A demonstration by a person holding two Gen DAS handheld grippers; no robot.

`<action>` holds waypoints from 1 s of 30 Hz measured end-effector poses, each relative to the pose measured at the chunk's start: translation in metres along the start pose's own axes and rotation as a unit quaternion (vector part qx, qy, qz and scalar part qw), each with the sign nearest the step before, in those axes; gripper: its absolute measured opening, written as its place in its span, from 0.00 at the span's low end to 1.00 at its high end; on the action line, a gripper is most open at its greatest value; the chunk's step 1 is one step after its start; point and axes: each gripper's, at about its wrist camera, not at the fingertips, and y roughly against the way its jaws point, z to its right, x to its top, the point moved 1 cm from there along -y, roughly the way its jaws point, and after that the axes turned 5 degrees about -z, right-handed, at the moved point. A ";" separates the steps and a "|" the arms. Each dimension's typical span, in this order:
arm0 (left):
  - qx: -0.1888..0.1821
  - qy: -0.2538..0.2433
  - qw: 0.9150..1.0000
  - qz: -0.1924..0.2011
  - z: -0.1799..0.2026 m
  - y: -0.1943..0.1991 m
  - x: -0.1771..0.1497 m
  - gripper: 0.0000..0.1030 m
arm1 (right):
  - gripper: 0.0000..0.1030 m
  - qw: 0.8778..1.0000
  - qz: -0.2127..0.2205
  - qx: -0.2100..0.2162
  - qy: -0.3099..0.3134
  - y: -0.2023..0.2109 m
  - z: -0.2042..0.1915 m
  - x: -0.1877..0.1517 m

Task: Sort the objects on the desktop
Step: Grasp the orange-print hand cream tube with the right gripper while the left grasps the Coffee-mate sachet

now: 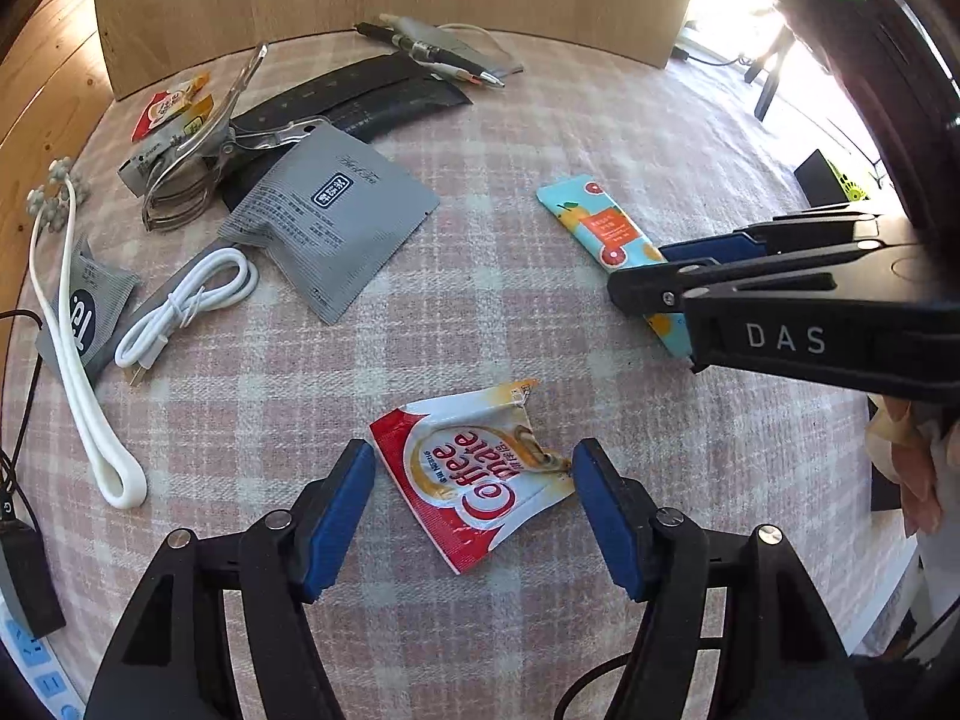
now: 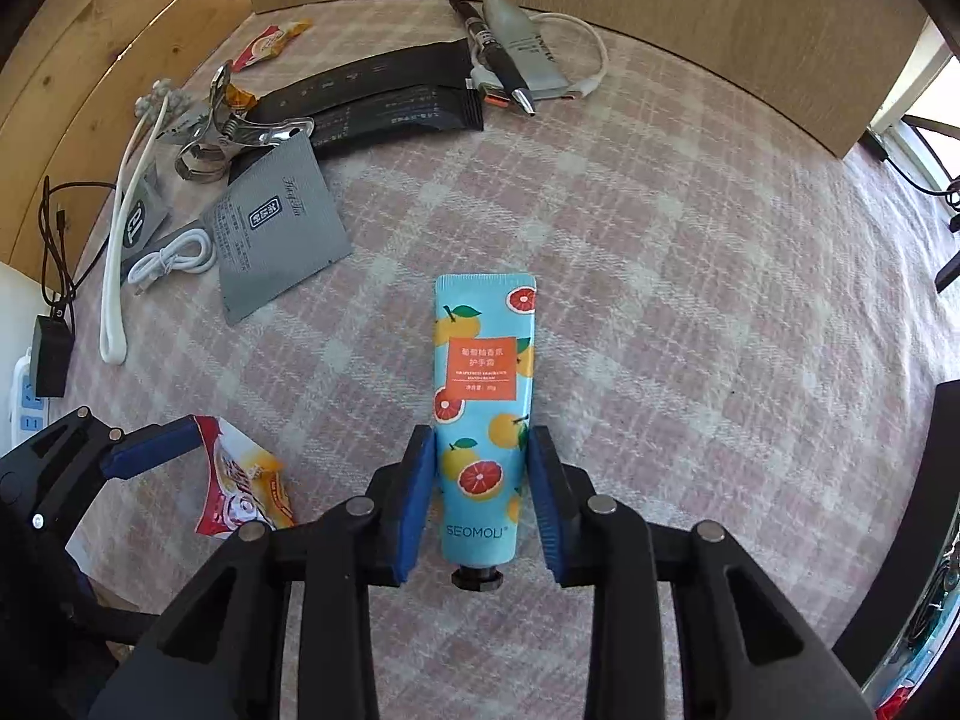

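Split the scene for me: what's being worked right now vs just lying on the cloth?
In hand:
- Coffee mate sachet, between the open left gripper
- hand cream tube, between the right gripper pads, contact unclear

Lying about:
- grey foil pouch
- white coiled cable
- metal clip
- black pen
- black sachets

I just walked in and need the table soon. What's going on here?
A person is sorting desk clutter with two handheld grippers. The left gripper is open around a torn Coffee-mate sachet lying on the plaid cloth. The right gripper has its pads against a blue hand cream tube. Cables, sachets and pens sit piled at the back.
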 end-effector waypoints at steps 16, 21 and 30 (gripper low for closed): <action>0.014 0.082 0.996 0.008 -0.016 0.017 -0.013 0.03 | 0.29 0.997 0.029 0.052 -0.043 0.014 0.077 -0.054; 0.017 0.065 0.998 0.007 -0.006 0.018 -0.009 0.03 | 0.29 0.996 0.041 0.052 -0.063 0.024 0.094 -0.068; -0.004 0.084 0.996 0.018 -0.016 0.037 -0.014 0.01 | 0.29 0.993 0.054 0.059 -0.087 0.035 0.125 -0.082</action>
